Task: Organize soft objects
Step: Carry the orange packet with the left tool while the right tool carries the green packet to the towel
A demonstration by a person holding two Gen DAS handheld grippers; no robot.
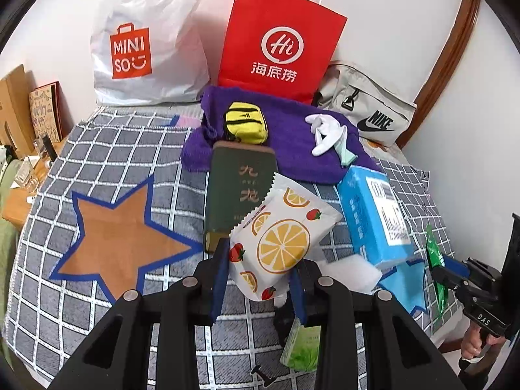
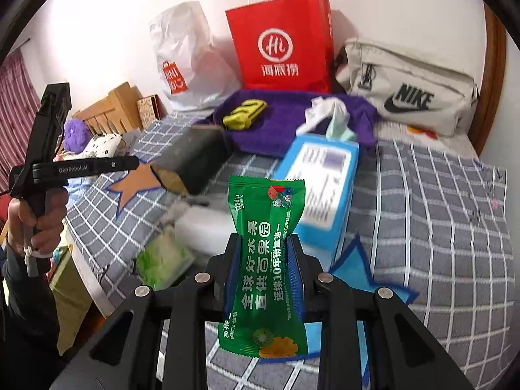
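**Both hand-held grippers loaded: one packet each, above the bed**

Left hand-held gripper: jaws narrowed onto a white wet-wipe packet printed with orange slices and strawberries. Serrated top edge, soft and slightly puffed, tilted up to the right. Blue pads press its lower sides; packet is clear of the bed.

Right hand-held gripper: jaws pinched on a green wet-wipe sachet, white Chinese print, kiwi and orange graphic at the bottom end. Held roughly upright, waisted in where the pads squeeze it, top and bottom flaring out. Also off the bed.

Below the grippers: grey checked bedspread with star patches, one orange-brown, one light blue. A pale green pack lies on it near the left gripper, with a white block just beyond.

Mid-distance: dark green box with gold characters, lying flat; blue tissue box beside it, label side up.

Further back: purple towel spread out, carrying a yellow mini pouch and a white crumpled cloth with a mint-green bit under it.

Against the wall: white Miniso plastic bag, red Haidilao paper bag with white cord handles, grey Nike waist bag.

A hand grips the left tool's handle, seen in the right wrist view.
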